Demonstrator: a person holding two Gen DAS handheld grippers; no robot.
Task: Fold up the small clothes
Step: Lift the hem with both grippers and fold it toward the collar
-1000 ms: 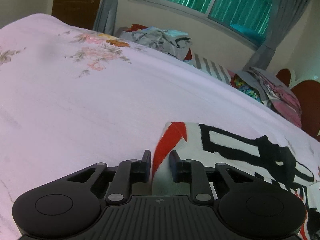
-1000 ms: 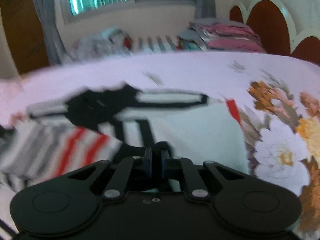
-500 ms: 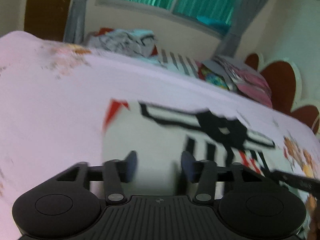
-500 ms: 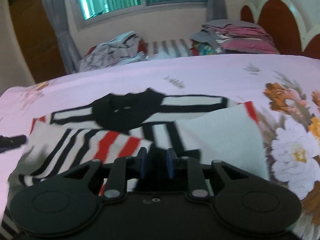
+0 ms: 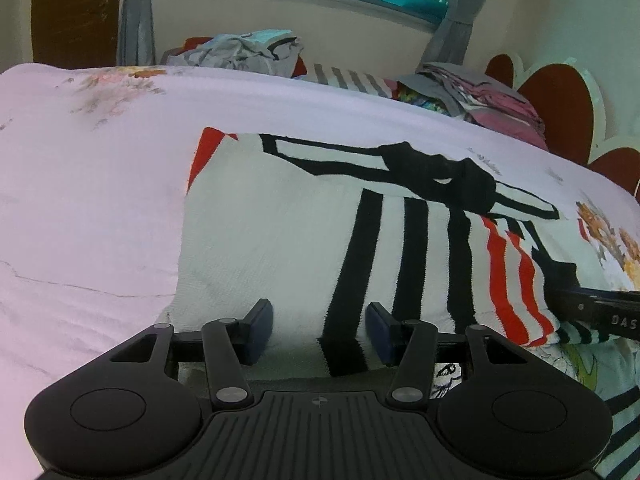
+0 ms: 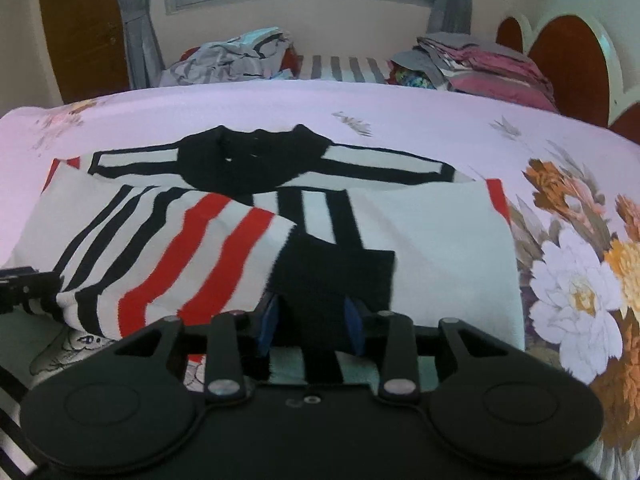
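On the flowered bedsheet [image 5: 100, 208], the striped sweater [image 5: 280, 232] lies flat with both sleeves folded across its front. The left gripper [image 5: 319, 332] and right gripper [image 6: 311, 325] have just been opening, their jaws now apart and gripping nothing. The sleeve fold looks finished.

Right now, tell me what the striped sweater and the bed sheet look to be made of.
Striped sweater: looks like knitted yarn, matte; a fine ribbed texture shows on the white panel and the stripe edges are slightly fuzzy. Fibre cannot be told.
Bed sheet: looks like thin woven cloth, smooth, with a faint sheen, printed flowers and fine creases. Cotton or a blend; unclear.
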